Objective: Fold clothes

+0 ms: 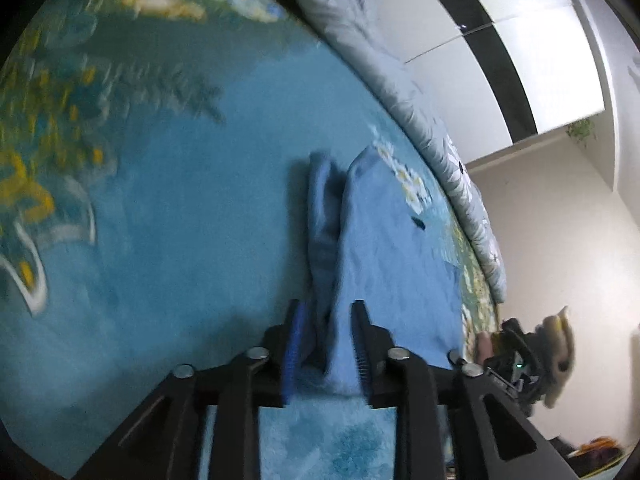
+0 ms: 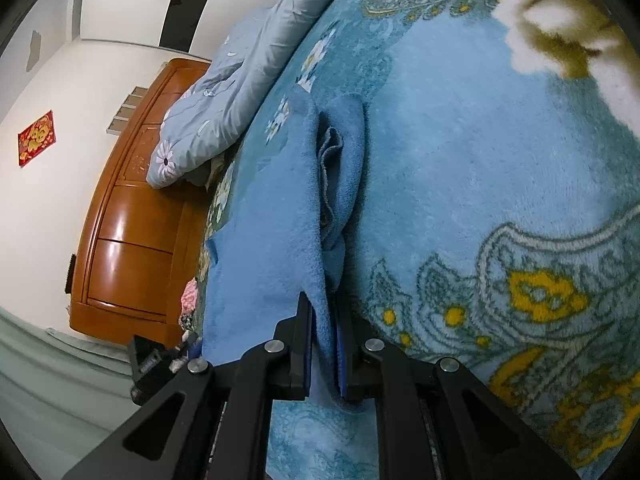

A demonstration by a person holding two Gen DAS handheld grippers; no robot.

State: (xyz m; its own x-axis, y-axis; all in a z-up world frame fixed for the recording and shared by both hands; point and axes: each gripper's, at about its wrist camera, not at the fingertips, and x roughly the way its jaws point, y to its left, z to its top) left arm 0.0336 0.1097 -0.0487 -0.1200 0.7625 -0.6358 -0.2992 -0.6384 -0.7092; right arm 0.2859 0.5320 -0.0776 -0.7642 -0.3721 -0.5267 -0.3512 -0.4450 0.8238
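blue fleece garment (image 2: pixel 272 240), pinched at one edge between the pads of the right gripper (image 2: pixel 325 344) and at another by the left gripper (image 1: pixel 326 344), is held doubled and stretched between them, apparently so the layers align, over the floral blanket (image 2: pixel 480 160) beside a grey quilt (image 2: pixel 224 96).

Teal floral bed blanket (image 2: pixel 460 152) under blue garment (image 2: pixel 264 240) and grey quilt (image 2: pixel 224 92).

Dim indoor light, left wrist view smeared by motion blur across the floral blanket (image 1: pixel 120 200), bright glare on the wall (image 1: pixel 592 240), right wrist view sharper, sheen on the wooden cabinet (image 2: pixel 132 248), strong fisheye bending and black corners.
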